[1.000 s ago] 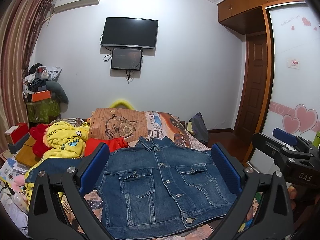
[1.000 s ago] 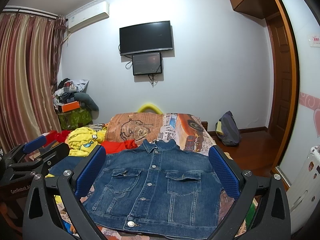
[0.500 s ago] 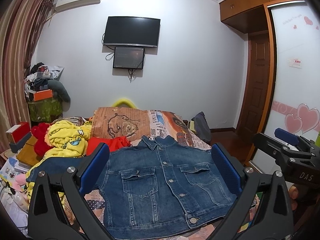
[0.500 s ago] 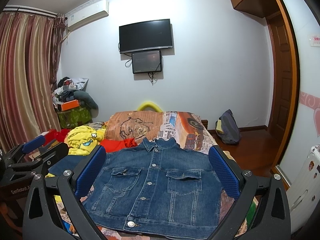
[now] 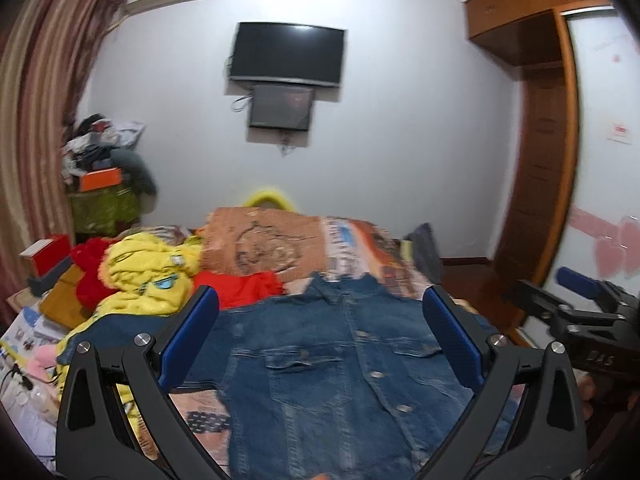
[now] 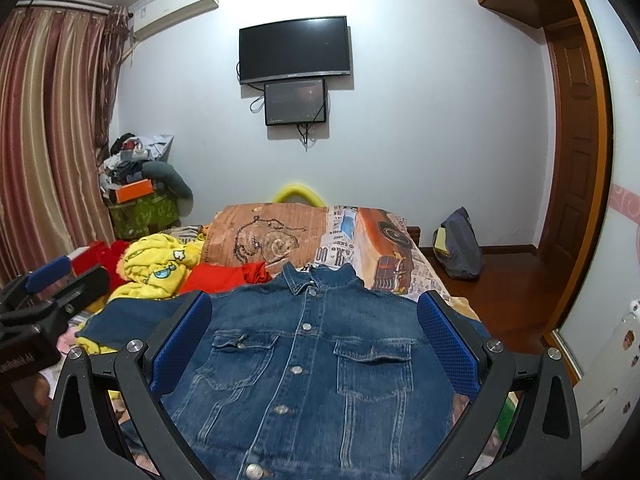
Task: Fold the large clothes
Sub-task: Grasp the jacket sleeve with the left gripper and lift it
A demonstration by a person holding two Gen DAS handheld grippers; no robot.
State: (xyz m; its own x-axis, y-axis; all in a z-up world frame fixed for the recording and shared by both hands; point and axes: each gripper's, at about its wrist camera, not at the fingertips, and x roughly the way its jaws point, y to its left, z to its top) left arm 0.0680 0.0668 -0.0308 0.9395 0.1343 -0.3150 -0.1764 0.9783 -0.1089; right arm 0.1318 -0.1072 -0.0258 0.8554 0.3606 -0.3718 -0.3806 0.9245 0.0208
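Observation:
A blue denim jacket lies flat and buttoned, front up, on the bed with its collar pointing to the far wall. One sleeve stretches out to the left. My left gripper hovers open above the jacket's chest, nothing between its blue pads. My right gripper is also open over the jacket, holding nothing. Each gripper shows at the edge of the other's view: the right one and the left one.
A yellow cartoon garment and red clothes are piled on the bed's left. A printed quilt lies folded behind the jacket. A dark bag sits on the wooden floor at the right, by the door.
The left wrist view has swung left and dipped slightly, and is now motion-blurred. The right gripper has moved forward, closer over the jacket. Both grippers stay open.

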